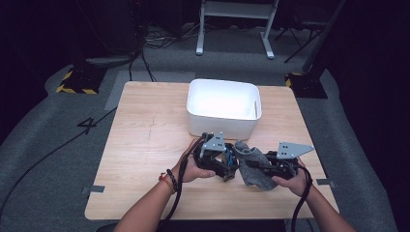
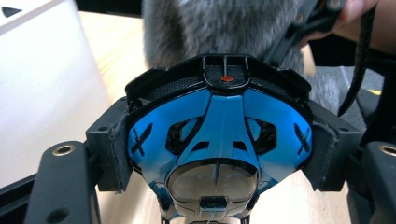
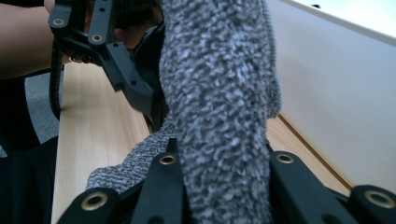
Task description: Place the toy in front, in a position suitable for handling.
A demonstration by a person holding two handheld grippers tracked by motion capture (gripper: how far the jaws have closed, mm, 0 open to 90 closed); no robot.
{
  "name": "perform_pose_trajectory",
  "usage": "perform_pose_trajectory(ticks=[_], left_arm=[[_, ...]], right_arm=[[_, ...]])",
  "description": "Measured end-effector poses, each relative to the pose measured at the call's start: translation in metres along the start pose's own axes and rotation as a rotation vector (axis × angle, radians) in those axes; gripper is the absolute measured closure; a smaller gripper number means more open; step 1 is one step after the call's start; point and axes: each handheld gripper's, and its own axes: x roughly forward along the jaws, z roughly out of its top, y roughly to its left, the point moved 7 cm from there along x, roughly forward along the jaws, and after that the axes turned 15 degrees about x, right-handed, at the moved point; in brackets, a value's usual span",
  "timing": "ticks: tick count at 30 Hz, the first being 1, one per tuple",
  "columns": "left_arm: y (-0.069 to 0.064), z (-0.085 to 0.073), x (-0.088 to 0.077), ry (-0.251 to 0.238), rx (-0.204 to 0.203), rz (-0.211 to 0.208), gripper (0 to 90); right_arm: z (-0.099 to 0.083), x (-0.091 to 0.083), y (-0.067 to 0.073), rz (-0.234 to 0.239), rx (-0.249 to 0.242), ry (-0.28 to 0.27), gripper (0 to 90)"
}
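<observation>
Grey sock (image 1: pixel 253 166) hangs from raised right gripper (image 1: pixel 270 166).

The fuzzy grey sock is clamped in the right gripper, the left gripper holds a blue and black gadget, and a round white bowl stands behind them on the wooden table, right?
Nearly. The white plastic container is a rectangular bin, not a round bowl, as the high view shows. The rest holds: the fuzzy grey sock sits clamped in the right gripper, the left gripper holds the blue and black gadget, on the wooden table.

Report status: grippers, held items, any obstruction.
Left gripper clamped on blue-and-black plastic device. Right gripper shut on fuzzy grey knit sock, lifted off wooden table. White plastic bin just behind; nothing blocking it.
</observation>
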Motion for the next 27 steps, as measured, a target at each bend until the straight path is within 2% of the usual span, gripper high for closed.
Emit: perform_pose_trajectory(ticks=[3, 9, 15, 18, 20, 22, 25, 27], left_arm=[[-0.003, 0.004, 0.0, -0.012, 0.012, -0.003, 24.9], [-0.005, 0.008, -0.004, -0.034, 0.028, -0.003, 25.2], [-0.004, 0.01, -0.009, -0.064, 0.022, 0.001, 25.2], [-0.003, 0.014, -0.013, -0.084, 0.025, 0.002, 25.3], [-0.003, 0.017, -0.017, -0.099, 0.026, 0.003, 25.3], [-0.003, 0.02, -0.022, -0.114, 0.032, 0.004, 25.3], [-0.004, 0.021, -0.026, -0.122, 0.029, 0.001, 25.3], [-0.004, 0.021, -0.028, -0.113, 0.033, -0.004, 25.3]], right_arm=[[-0.001, 0.008, 0.006, 0.026, -0.003, 0.009, 75.3], [-0.008, 0.02, 0.01, 0.045, -0.017, 0.052, 75.3], [-0.03, 0.032, 0.006, 0.011, -0.045, 0.174, 75.2], [-0.044, 0.037, 0.002, -0.02, -0.052, 0.286, 75.0], [-0.054, 0.04, 0.0, -0.029, -0.038, 0.33, 75.0], [-0.062, 0.044, -0.003, -0.057, -0.048, 0.376, 74.9], [-0.065, 0.047, -0.008, -0.078, -0.039, 0.4, 74.6], [-0.063, 0.048, -0.013, -0.107, -0.024, 0.394, 74.6]])
